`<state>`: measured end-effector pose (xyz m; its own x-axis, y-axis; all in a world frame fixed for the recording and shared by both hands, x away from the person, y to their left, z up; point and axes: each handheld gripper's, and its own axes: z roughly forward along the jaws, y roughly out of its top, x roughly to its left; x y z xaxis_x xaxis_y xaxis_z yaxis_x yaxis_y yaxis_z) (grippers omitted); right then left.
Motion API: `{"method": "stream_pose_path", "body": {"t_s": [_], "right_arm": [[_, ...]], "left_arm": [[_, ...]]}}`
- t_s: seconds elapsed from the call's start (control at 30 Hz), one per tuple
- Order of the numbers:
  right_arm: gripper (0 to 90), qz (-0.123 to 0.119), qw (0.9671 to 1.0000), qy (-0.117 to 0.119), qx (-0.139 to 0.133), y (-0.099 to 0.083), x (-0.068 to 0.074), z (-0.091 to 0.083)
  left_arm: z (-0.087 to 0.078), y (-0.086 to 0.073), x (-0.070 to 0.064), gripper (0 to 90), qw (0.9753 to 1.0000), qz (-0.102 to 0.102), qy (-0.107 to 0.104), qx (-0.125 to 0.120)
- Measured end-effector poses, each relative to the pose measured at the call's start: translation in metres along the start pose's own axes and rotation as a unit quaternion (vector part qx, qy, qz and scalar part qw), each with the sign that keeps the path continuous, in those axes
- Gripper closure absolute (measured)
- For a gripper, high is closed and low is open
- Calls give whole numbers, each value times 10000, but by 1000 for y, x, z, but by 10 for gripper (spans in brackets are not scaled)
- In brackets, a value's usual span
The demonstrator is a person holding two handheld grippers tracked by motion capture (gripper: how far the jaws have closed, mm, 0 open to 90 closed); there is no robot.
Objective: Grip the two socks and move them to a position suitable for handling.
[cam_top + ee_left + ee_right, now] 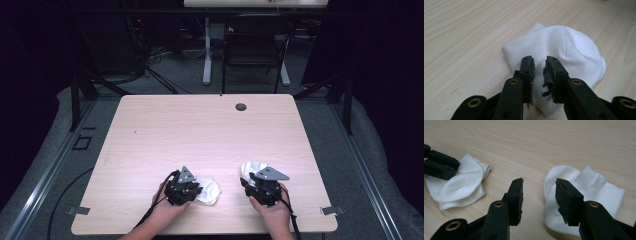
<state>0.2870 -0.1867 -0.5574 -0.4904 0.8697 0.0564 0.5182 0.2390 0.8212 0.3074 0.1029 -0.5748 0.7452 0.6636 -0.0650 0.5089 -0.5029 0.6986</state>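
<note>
Tabletop (200, 125) of pale wood carries everything, and both white ankle socks lie near its front edge. One sock (564, 50) sits left of the table's middle under the left gripper (539, 65), whose jaws stand slightly apart over the fabric, gripping nothing. Its mate (584, 187) lies to the right, well apart, with the right gripper (539, 195) poised above its near edge, jaws wide and empty. Closing from here risks pinching only the top layer, since each sock lies folded; torn pad rubber on the left jaw could snag or slip.

Soft white cloth socks (564, 47) on matt wood-grain table (461, 37)
</note>
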Motion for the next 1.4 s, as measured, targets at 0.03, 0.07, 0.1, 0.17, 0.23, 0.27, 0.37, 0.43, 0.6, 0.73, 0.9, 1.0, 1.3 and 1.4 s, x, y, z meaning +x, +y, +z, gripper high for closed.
{"method": "stream_pose_path", "body": {"t_s": [0.03,0.07,0.1,0.17,0.23,0.27,0.37,0.43,0.6,0.73,0.9,1.0,1.3,1.4], "right_arm": [[576,33,10000,7,-36,0,0,0],[576,20,10000,9,-17,0,-1,0],[576,20,10000,9,-17,0,-1,0],[578,13,10000,0,-9,0,-1,0],[599,-1,10000,-77,-40,1,-1,-1],[615,-55,9999,-119,-35,2,-3,-2],[726,-152,9992,-374,-48,4,-9,-6],[772,-106,9988,-473,12,5,-15,-7],[798,173,9975,-674,160,4,-29,-3],[809,348,9962,-703,390,3,-36,7],[829,323,9947,-632,747,4,-34,25],[835,147,9948,-431,911,9,-23,40],[843,-238,9946,181,997,32,18,78],[841,-320,9941,371,969,38,32,89]], "left_arm": [[-2,-1,1,755,10000,-28,19,21],[-5,-3,2,755,9999,-115,69,57],[-5,-3,2,755,9999,-115,69,57],[-7,-7,2,755,9997,-217,113,12],[-13,-12,4,755,9995,-290,153,37],[-13,-12,4,756,9995,-290,153,37],[-18,-15,6,753,9991,-368,200,104],[-23,-18,8,747,9986,-418,277,166],[-28,-20,9,720,9986,-481,139,150],[-39,-19,11,692,9988,-460,163,-95],[-61,-17,22,660,9976,-530,112,-429],[-65,-19,32,658,9967,-621,97,-518],[-55,-24,36,638,9969,-692,110,-366],[-52,-25,33,636,9975,-630,117,-292]]}}
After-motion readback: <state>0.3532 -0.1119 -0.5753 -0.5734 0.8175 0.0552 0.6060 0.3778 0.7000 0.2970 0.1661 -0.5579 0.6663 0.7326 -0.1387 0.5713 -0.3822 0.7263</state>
